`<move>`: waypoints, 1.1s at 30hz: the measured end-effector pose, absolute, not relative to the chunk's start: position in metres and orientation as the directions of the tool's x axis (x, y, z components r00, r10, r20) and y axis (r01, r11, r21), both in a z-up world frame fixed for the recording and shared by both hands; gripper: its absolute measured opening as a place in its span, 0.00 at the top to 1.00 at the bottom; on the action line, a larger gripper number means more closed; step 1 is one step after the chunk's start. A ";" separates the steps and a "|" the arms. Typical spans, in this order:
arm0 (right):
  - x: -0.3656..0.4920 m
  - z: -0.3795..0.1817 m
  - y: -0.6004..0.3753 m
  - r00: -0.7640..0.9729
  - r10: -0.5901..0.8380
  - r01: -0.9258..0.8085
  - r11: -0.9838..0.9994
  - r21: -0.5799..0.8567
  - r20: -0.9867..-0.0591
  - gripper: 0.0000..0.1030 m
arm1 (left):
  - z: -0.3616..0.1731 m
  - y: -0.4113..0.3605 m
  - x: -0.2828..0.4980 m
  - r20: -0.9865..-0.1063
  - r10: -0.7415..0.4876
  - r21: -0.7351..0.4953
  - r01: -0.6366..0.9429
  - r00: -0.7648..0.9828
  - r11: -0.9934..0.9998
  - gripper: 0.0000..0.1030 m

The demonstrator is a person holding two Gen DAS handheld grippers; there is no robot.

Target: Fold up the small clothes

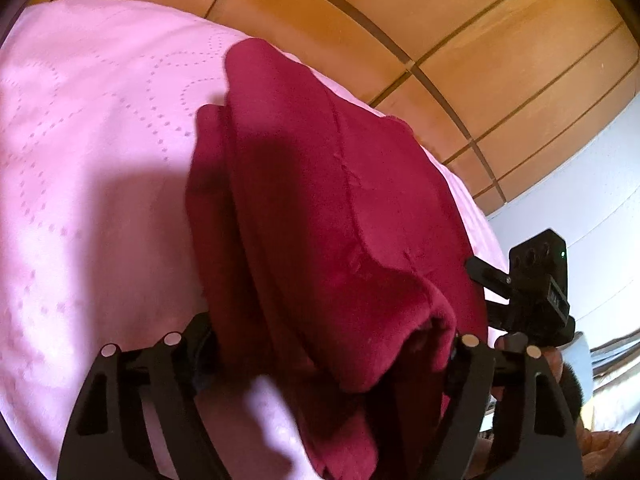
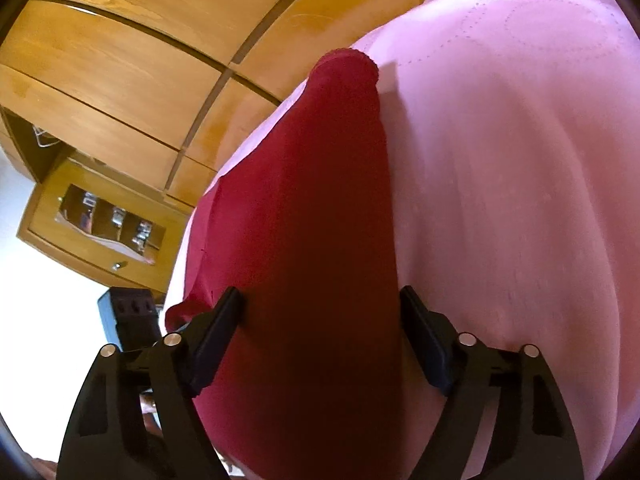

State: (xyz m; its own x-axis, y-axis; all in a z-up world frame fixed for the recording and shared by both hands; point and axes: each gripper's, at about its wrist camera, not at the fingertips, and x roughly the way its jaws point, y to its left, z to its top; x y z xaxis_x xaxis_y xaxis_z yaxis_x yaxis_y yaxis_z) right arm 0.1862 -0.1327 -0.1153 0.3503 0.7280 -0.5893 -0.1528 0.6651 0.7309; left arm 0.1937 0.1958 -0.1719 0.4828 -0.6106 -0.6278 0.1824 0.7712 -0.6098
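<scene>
A dark red fleece garment lies folded lengthwise on a pink bedspread. My left gripper straddles its near, bunched end. The cloth fills the gap and hides both fingertips, and the jaws stand wide. In the right wrist view the same garment runs away from me as a long red strip. My right gripper stands astride it, and the black pads flank the strip's edges without squeezing it. Each gripper's body shows in the other's view: the right one and the left one.
The pink bedspread stretches wide on the garment's far side. Wooden wardrobe doors stand close behind the bed. A wooden bedside cabinet with a glass-fronted drawer sits by the bed's corner. A pale wall is off to the side.
</scene>
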 end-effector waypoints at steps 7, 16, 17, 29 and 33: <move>0.192 -0.113 -0.114 0.381 0.686 -0.187 0.714 0.675 -0.620 0.24 | -0.174 0.186 0.195 -0.634 -0.586 -0.581 0.189 0.504 0.791 0.30; 0.181 -0.101 -0.115 0.444 0.678 -0.239 0.720 0.652 -0.586 0.34 | -0.153 0.165 0.182 -0.605 -0.581 -0.555 0.234 0.545 0.798 0.51; 0.180 -0.099 -0.115 0.450 0.679 -0.247 0.719 0.650 -0.580 0.35 | -0.151 0.164 0.180 -0.599 -0.584 -0.556 0.240 0.548 0.796 0.52; 0.160 -0.065 -0.120 0.506 0.698 -0.353 0.703 0.618 -0.506 0.37 | -0.113 0.146 0.163 -0.534 -0.597 -0.543 0.298 0.599 0.785 0.53; 0.153 -0.053 -0.129 0.533 0.698 -0.365 0.700 0.614 -0.479 0.37 | -0.100 0.141 0.159 -0.521 -0.593 -0.516 0.327 0.613 0.792 0.53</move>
